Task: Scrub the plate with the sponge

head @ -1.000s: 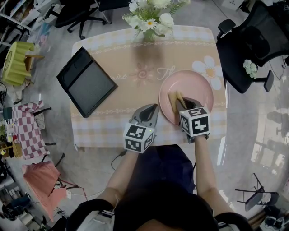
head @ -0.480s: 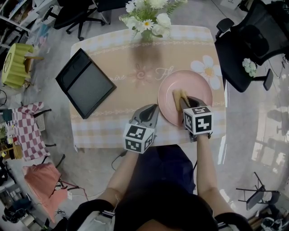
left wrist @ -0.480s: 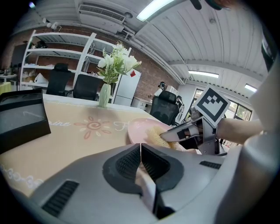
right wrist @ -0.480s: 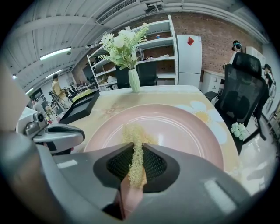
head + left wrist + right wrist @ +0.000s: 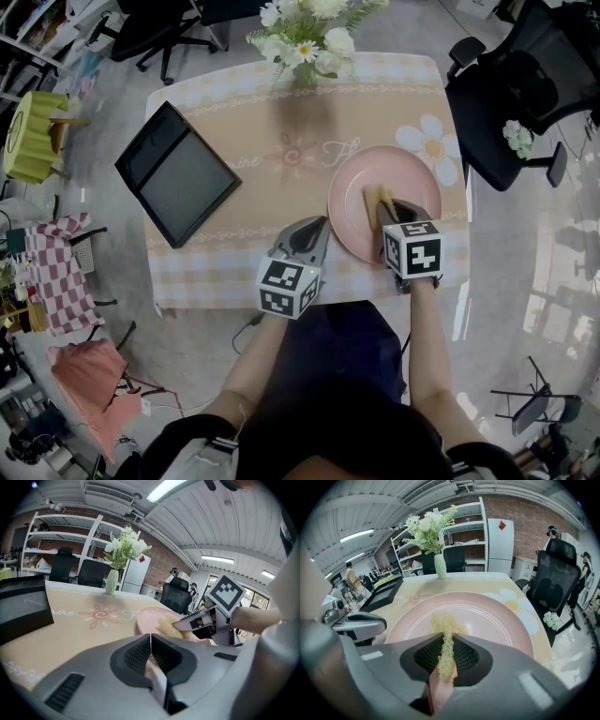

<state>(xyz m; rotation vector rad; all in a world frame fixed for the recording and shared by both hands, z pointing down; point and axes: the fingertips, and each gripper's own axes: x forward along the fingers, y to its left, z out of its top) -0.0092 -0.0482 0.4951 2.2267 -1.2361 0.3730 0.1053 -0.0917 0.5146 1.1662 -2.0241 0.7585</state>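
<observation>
The right gripper (image 5: 446, 644), fingers clamped on the sponge (image 5: 443, 623), should press flat across the whole plate (image 5: 497, 620); the left gripper (image 5: 150, 644) has its fingers together, empty.

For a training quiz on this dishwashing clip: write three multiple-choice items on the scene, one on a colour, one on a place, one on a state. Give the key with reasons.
1. What colour is the plate?
A. White
B. Pink
C. Blue

2. Where does the black tray lie?
A. On the table, left of the plate
B. On top of the plate
C. On a chair

3. What is the state of the right claw?
A. Open and empty
B. Shut on the tray's rim
C. Shut on the sponge

Key:
1 B, since the head view and the right gripper view both show it pink.
2 A, since the tray sits on the table's left part, apart from the plate.
3 C, since the right gripper view shows the yellow sponge pinched between the jaws.
</observation>
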